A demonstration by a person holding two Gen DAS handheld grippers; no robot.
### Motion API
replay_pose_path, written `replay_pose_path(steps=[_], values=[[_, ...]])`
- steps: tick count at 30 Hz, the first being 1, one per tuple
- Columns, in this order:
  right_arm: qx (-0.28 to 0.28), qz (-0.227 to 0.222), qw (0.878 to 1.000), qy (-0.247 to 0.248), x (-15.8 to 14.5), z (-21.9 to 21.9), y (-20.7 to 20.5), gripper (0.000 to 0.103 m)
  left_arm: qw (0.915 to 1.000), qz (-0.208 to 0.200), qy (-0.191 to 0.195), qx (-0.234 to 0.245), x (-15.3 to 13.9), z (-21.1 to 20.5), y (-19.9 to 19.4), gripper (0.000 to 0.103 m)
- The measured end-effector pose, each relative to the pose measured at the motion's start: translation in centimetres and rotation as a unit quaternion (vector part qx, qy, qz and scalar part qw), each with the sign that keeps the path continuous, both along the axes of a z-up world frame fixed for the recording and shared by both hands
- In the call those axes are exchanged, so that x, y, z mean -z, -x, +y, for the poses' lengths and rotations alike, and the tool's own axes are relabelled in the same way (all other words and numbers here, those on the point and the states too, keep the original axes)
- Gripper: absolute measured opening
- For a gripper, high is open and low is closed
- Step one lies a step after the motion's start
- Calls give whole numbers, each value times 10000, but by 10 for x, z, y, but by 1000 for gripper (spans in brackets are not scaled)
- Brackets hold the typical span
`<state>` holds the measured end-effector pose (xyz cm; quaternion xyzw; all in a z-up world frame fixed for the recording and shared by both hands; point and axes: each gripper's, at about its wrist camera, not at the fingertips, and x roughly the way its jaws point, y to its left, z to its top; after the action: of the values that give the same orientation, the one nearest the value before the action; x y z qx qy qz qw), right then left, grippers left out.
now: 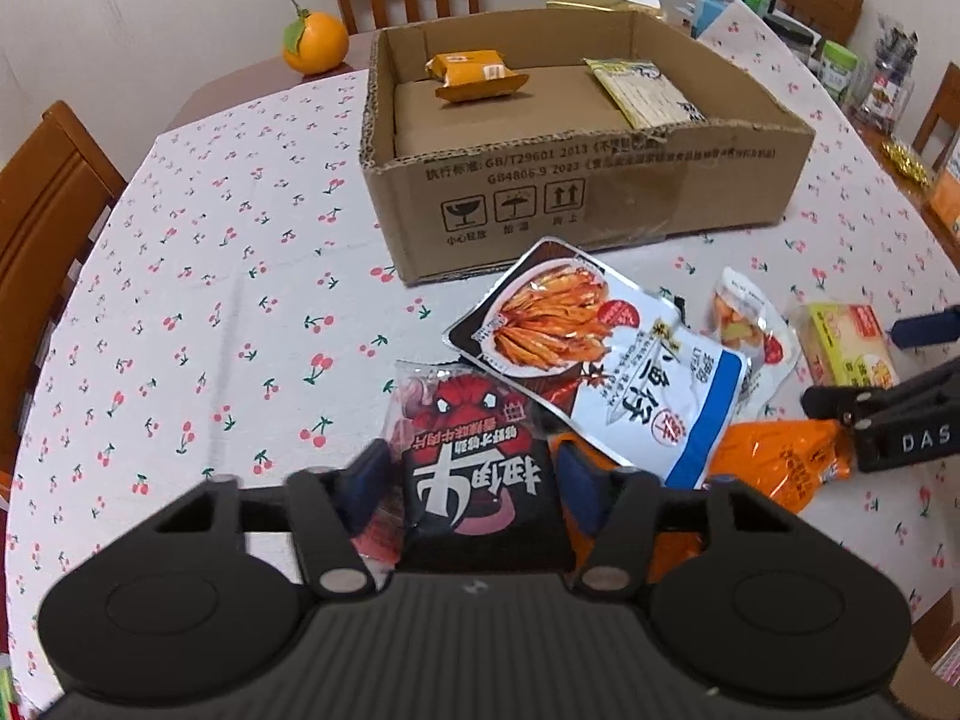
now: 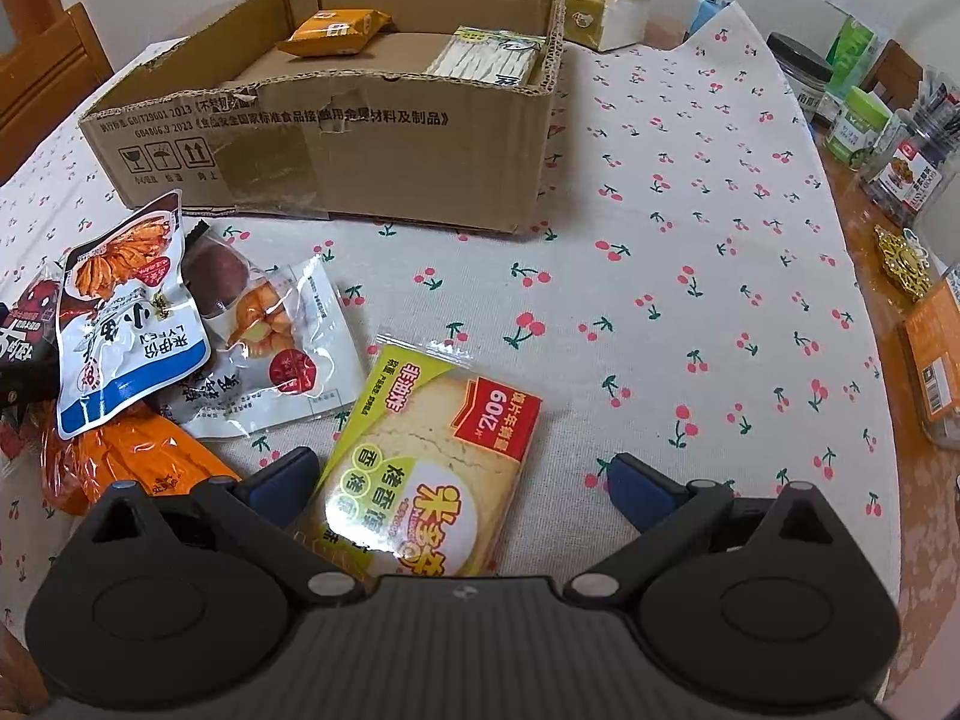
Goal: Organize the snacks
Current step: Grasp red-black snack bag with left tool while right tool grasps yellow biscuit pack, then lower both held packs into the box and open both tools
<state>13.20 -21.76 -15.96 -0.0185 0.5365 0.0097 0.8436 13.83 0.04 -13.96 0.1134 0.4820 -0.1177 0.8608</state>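
Observation:
A cardboard box [image 1: 600, 186] [image 2: 360, 156] holds an orange packet [image 1: 474, 75] [image 2: 336, 30] and a pale striped packet [image 1: 642, 93] [image 2: 486, 57]. A pile of snacks lies in front of it. My left gripper [image 1: 474, 474] has its jaws closed on a black and red packet [image 1: 474, 468] at the pile's near edge. A white fish-snack bag [image 1: 594, 354] [image 2: 126, 324] lies on the pile, with an orange bag [image 1: 780, 462] [image 2: 132, 456] and a clear bun packet [image 2: 270, 336] beside it. My right gripper [image 2: 462, 480] is open around a yellow-green rice cracker packet [image 2: 432, 462] [image 1: 846, 342].
An orange fruit [image 1: 315, 39] sits at the table's far left. Wooden chairs [image 1: 48, 204] stand around the table. Jars and cartons [image 2: 888, 138] line the right edge, with an orange box [image 2: 936, 360]. A white and yellow box [image 2: 606, 12] stands behind the cardboard box.

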Motion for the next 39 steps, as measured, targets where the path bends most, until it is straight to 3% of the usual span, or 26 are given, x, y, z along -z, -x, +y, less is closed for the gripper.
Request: replay_pose_path(steps=[12, 18, 23, 39], values=[[257, 345, 9991, 32, -2, -2, -6, 103, 10000, 10, -5, 47, -1, 5, 1, 52], [257, 331, 9991, -80, -6, 6, -7, 88, 9999, 36, 55, 101, -1, 5, -2, 50], [206, 319, 9993, 0, -12, 11, -9, 66, 9998, 73, 148, 101, -3, 9, -4, 47], [-20, 125, 9999, 17, -43, 8, -8, 63, 9994, -22, 114, 317, -31, 21, -4, 46]])
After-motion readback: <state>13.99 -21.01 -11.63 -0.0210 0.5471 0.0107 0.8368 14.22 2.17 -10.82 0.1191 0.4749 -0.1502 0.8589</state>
